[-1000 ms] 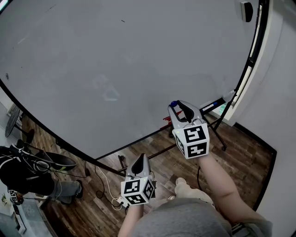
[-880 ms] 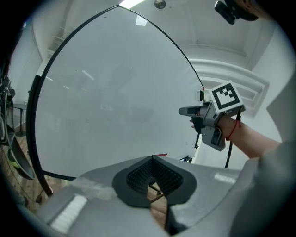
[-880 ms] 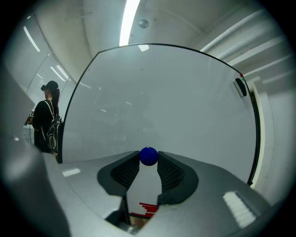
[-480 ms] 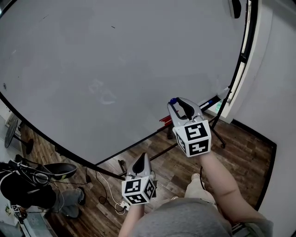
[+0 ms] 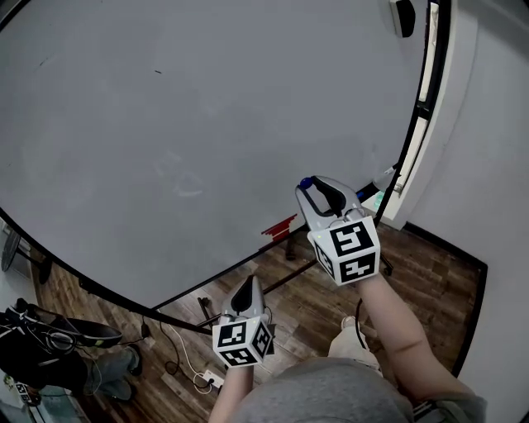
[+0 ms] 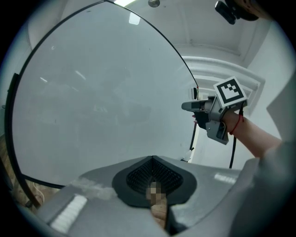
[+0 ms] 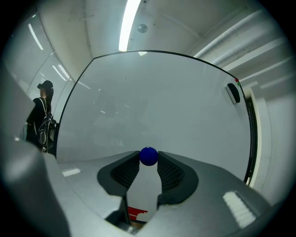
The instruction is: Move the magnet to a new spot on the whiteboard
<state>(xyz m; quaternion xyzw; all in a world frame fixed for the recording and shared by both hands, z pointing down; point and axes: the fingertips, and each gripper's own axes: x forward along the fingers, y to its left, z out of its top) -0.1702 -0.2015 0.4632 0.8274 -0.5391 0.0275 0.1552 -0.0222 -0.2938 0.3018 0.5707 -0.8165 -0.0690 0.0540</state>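
Observation:
A small round blue magnet [image 7: 148, 156] sits pinched between the tips of my right gripper [image 7: 148, 158], which is shut on it and held level in front of the large whiteboard [image 5: 190, 116]. In the head view the same magnet [image 5: 307, 183] shows at the tip of the right gripper [image 5: 310, 188], close to the board's lower right part. My left gripper [image 5: 246, 289] hangs lower and nearer to me, its jaws together with nothing in them [image 6: 152, 173]. From the left gripper view the right gripper [image 6: 192, 107] appears beside the board's right edge.
The whiteboard's black frame [image 5: 409, 140] curves down the right side, with a black eraser [image 5: 403, 16] near its top corner. Red marks [image 5: 279, 226] sit low on the board. A person in dark clothes [image 7: 42, 118] stands at the far left. Wooden floor [image 5: 430, 273] and stand legs lie below.
Both grippers have shifted along the board, and the right one has risen a little with the magnet still in it. The board's right edge and eraser have slid left in the head view.

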